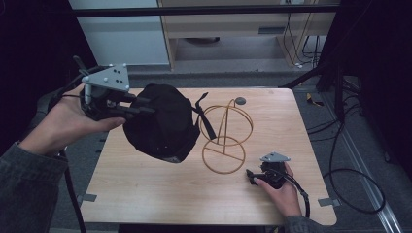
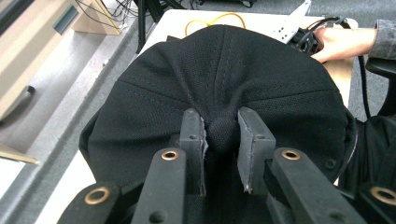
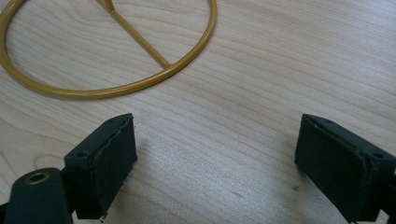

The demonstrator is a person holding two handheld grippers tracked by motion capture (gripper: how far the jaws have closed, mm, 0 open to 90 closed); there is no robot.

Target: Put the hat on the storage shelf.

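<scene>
So the left gripper has a black cap pinched by the crown. In the left gripper view you can see the jaws clamped on a fold of fabric right at the top button, and the cloth bunches up between the pads. The cap hangs in the air over the left part of the table, tilted, brim down and toward the person. It looks clear of the wood, though the low edge may just brush it; hard to say from above.

Just right of it sits a gold wire stand, a flat ring base with an upright hoop on top. The cap's back strap dangles just beside the hoop, maybe touching it.

The right gripper rests on the table near the stand's base, jaws wide apart with nothing between them. Its own view shows bare wood and the base ring ahead.

My read: this is the carry step, cap picked up and on its way to the stand. Next it needs lifting higher, swinging right, and the hollow of the crown lowering over the hoop. The light stand could tip or slide, so the free gripper pinning the base ring first seems smart.
</scene>
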